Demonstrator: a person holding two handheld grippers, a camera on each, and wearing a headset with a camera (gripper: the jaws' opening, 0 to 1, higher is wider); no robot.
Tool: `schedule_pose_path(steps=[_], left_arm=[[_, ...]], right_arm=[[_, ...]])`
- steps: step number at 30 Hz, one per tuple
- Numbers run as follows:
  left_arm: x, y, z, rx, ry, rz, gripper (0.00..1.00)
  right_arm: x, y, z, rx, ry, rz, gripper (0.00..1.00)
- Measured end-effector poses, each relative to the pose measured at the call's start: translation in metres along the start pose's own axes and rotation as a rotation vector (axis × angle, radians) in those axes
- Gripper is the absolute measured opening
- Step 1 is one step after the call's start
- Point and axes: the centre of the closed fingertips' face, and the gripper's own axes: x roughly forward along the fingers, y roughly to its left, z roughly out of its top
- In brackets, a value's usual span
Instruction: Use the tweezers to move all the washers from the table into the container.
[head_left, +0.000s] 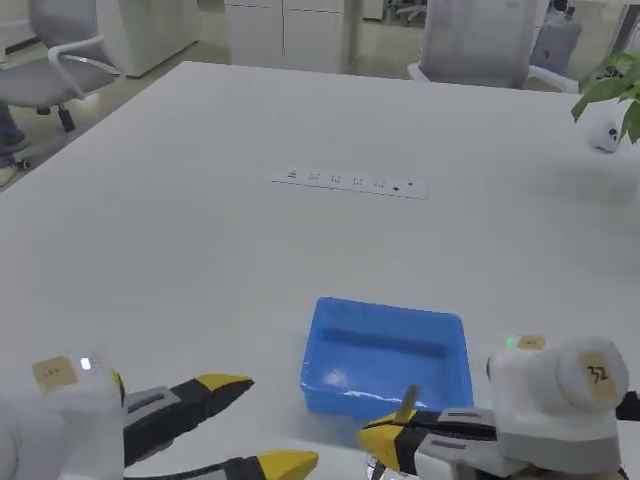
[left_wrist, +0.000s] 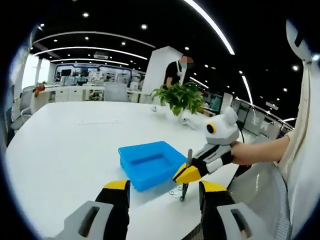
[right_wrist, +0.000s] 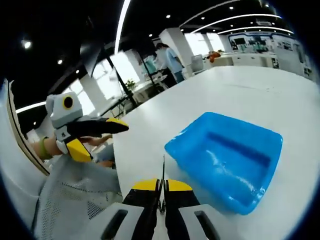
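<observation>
Fingers (right_wrist: 148, 186) of the right gripper (right_wrist: 162, 186) clenched on the tweezers (right_wrist: 163, 172); the thin metal shaft runs up between the two yellow tips in the right gripper view.

Left gripper view: the same tweezers stand roughly upright, points down, at or just above the bench (left_wrist: 65, 145). Contact cannot be told.

Washers (left_wrist: 174, 192): a few small rings lying on the bench just beside the tweezer points, close to the near wall of the container (left_wrist: 150, 162). Count not resolvable.

Container: blue, shallow, rectangular, sitting flat on the bench. In the head view it lies between the two grippers and a little beyond them.

Left gripper (head_left: 282, 420): fingers released, spread wide, holding nothing. It is held above the bench to the left of the container, apart from it.

Right gripper is held by a hand (left_wrist: 240, 152) coming in from the right of the left gripper view.

Further back on the bench: a narrow strip with markings (head_left: 350, 184), well apart from the container, and a potted plant (left_wrist: 180, 97) near the far edge
</observation>
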Motion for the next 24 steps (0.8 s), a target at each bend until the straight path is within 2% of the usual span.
schedule_pose_path(steps=[1, 2, 3, 7, 11, 16, 19, 24], left_arm=[[0.001, 0.001, 0.001, 0.020, -0.002, 0.011, 0.61], [0.000, 0.007, 0.003, 0.061, -0.009, 0.043, 0.63], [0.001, 0.009, 0.006, 0.068, -0.025, 0.054, 0.64], [-0.005, 0.015, 0.012, 0.023, -0.073, 0.069, 0.68], [-0.007, 0.021, 0.015, -0.002, -0.099, 0.085, 0.69], [-0.009, 0.023, 0.016, 0.002, -0.107, 0.090, 0.69], [-0.009, 0.023, 0.017, 0.004, -0.115, 0.099, 0.69], [-0.010, 0.025, 0.017, 0.007, -0.116, 0.107, 0.68]], right_arm=[[-0.002, 0.001, 0.002, 0.022, -0.015, 0.007, 0.00], [-0.004, 0.001, 0.005, 0.043, -0.031, 0.010, 0.00], [-0.008, 0.000, 0.008, 0.049, -0.046, 0.004, 0.00], [-0.018, 0.003, 0.016, 0.037, -0.057, -0.001, 0.00], [-0.027, 0.003, 0.031, 0.011, -0.080, -0.017, 0.00], [-0.042, -0.003, 0.064, -0.031, -0.136, -0.049, 0.00], [-0.046, -0.014, 0.077, -0.054, -0.154, -0.083, 0.00], [-0.042, -0.051, 0.085, -0.062, -0.155, -0.156, 0.00]])
